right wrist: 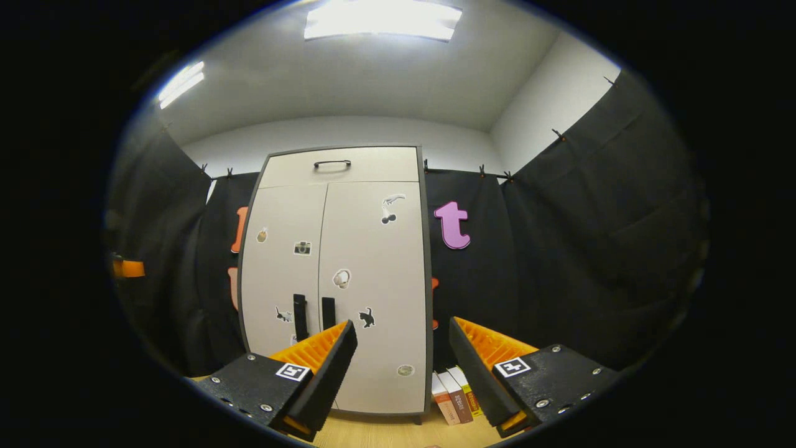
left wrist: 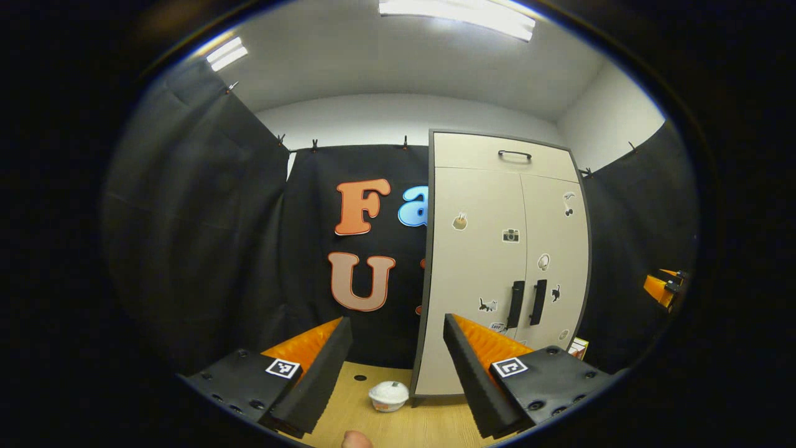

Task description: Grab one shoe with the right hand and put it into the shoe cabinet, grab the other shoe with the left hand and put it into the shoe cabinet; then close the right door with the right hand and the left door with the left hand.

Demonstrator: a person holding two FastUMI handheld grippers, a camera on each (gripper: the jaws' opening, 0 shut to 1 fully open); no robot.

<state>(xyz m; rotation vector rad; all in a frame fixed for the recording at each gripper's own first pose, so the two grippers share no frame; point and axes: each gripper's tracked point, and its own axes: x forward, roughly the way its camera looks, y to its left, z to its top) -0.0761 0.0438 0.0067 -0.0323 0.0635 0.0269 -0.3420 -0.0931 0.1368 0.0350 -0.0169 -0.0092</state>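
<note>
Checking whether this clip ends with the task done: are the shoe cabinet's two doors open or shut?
Shut. Both doors of the shoe cabinet lie flush, their two black handles side by side at the centre seam. Both claws are open and empty.

Readable text: none.
Shoe cabinet [right wrist: 336,274] doors: picture stickers, wording too small to read.
Books [right wrist: 454,392] beside shoe cabinet: spines illegible.
</note>
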